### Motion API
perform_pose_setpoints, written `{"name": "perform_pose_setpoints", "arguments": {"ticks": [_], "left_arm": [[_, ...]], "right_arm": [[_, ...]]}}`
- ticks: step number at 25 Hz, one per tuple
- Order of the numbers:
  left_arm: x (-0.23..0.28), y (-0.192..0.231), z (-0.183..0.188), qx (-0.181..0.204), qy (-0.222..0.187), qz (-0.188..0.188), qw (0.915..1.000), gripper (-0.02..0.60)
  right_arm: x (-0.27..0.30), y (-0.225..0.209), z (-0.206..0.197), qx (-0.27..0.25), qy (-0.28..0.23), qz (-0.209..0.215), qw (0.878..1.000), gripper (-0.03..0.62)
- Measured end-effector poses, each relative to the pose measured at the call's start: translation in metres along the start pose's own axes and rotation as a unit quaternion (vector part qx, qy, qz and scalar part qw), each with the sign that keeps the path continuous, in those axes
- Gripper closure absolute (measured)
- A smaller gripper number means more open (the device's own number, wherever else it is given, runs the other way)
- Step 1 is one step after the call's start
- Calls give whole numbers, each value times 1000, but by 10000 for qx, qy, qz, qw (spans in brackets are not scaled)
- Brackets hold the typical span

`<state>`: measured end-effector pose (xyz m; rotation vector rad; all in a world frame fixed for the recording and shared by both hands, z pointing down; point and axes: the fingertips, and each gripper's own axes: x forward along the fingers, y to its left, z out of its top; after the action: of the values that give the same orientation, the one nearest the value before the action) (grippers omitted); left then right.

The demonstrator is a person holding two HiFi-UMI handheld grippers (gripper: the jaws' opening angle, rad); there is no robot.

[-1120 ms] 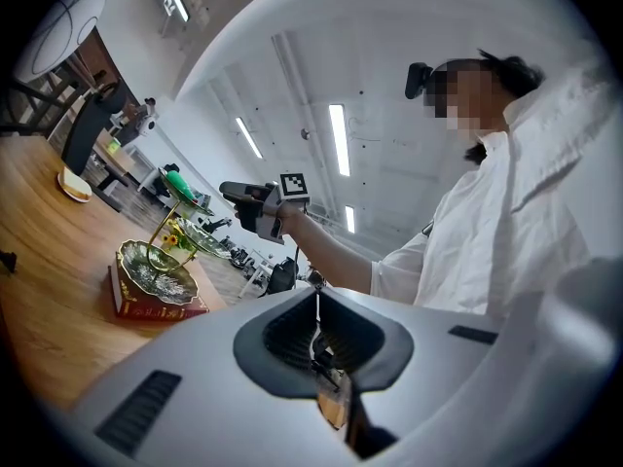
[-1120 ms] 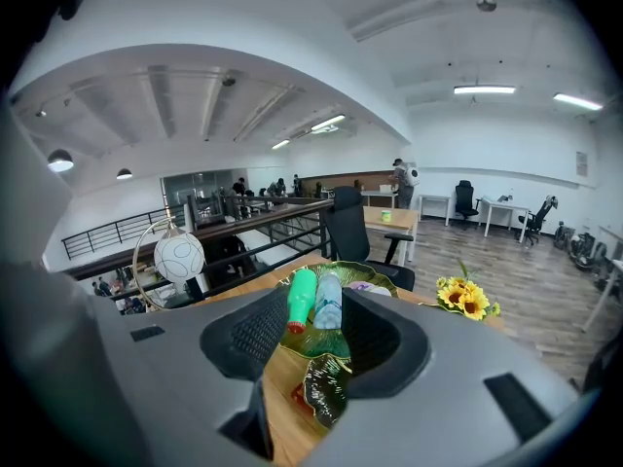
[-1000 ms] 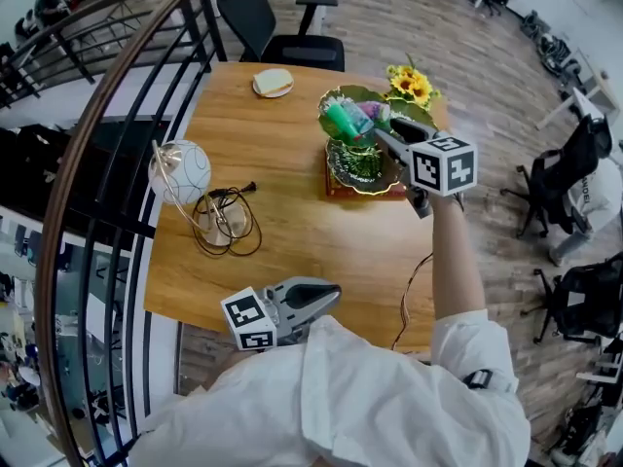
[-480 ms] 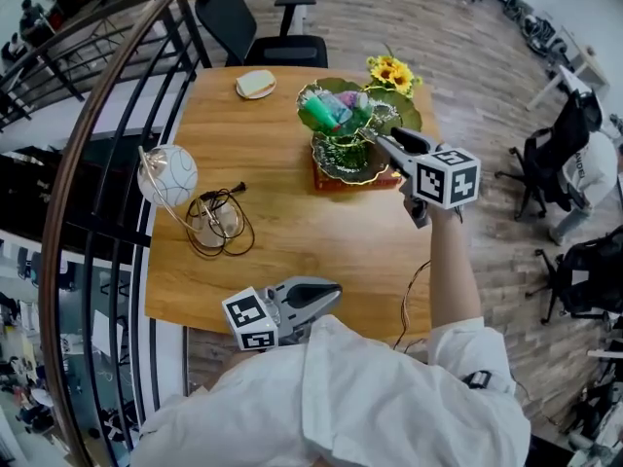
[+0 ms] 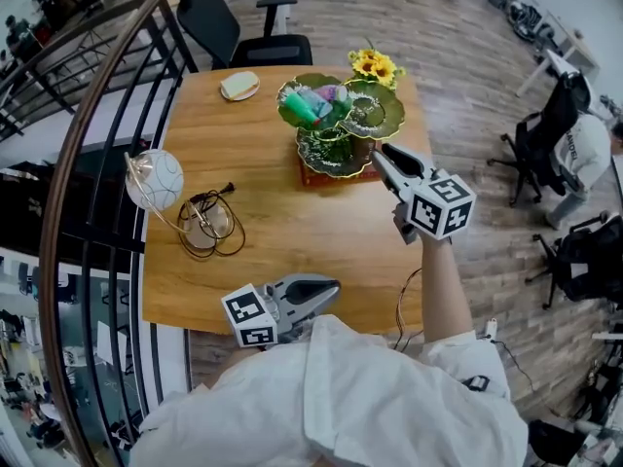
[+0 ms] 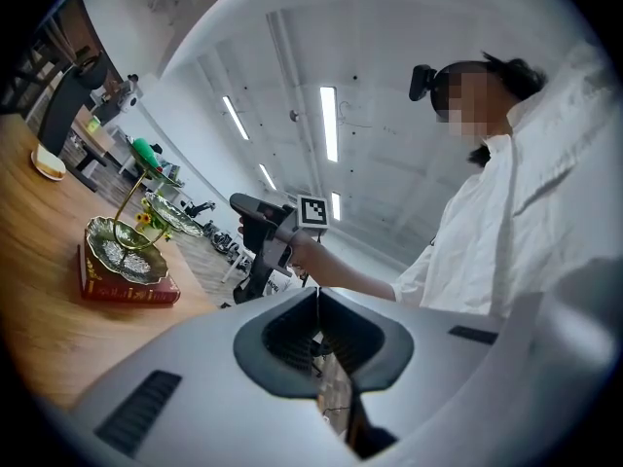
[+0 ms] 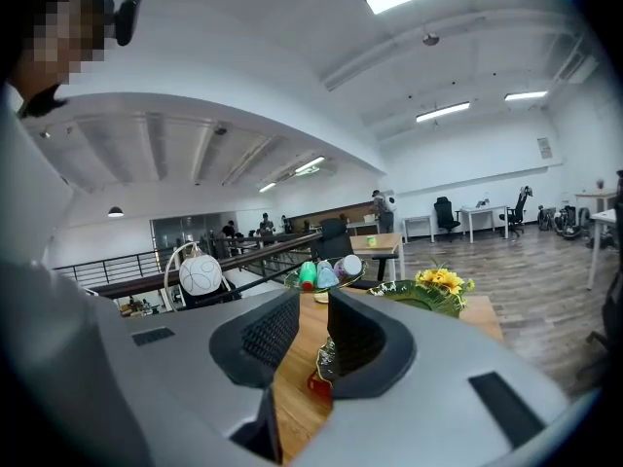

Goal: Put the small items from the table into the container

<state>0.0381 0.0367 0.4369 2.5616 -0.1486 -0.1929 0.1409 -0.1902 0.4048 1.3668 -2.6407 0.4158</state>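
A green leaf-shaped tiered dish stand (image 5: 382, 122) stands on a red book (image 5: 331, 176) at the far right of the wooden table (image 5: 282, 232). Its upper dish holds a green item (image 5: 303, 107) and pale ones (image 7: 348, 266). My right gripper (image 5: 379, 153) hovers just in front of the stand, pointing at it; its jaws are closing with a gap still showing and nothing between them (image 7: 311, 311). My left gripper (image 5: 331, 288) stays at the table's near edge, shut and empty (image 6: 316, 295). A small plate with a bun-like item (image 5: 238, 86) lies at the far left.
Yellow flowers (image 5: 369, 63) stand behind the dishes. A globe lamp (image 5: 154, 179) with a coiled cable (image 5: 211, 227) sits at the left edge. A railing (image 5: 88, 163) runs along the table's left side. A black office chair (image 5: 229, 27) is behind the table.
My right gripper has drawn back from the upper dish toward the near side, and it holds nothing. The left gripper has stayed at the table's near edge.
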Motion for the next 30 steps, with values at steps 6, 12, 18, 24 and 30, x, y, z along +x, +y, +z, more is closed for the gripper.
{"name": "perform_pose_setpoints", "arguments": {"ticks": [6, 12, 18, 24, 30], "left_arm": [[13, -3, -4, 38, 78, -74, 9999, 574], [30, -11, -8, 83, 149, -148, 9997, 574], [43, -10, -10, 146, 136, -84, 9998, 574], [54, -10, -11, 208, 111, 89, 9997, 574], [66, -9, -9, 284, 48, 198, 9994, 574]], "right_arm": [[-28, 3, -7, -43, -206, -113, 9997, 543], [-56, 5, -15, -115, -344, -139, 9992, 576], [-75, 26, -37, -61, -323, 185, 9993, 579], [-106, 48, -75, 111, -161, 534, 9984, 579], [-131, 66, -88, 198, -178, 757, 9968, 580]]}}
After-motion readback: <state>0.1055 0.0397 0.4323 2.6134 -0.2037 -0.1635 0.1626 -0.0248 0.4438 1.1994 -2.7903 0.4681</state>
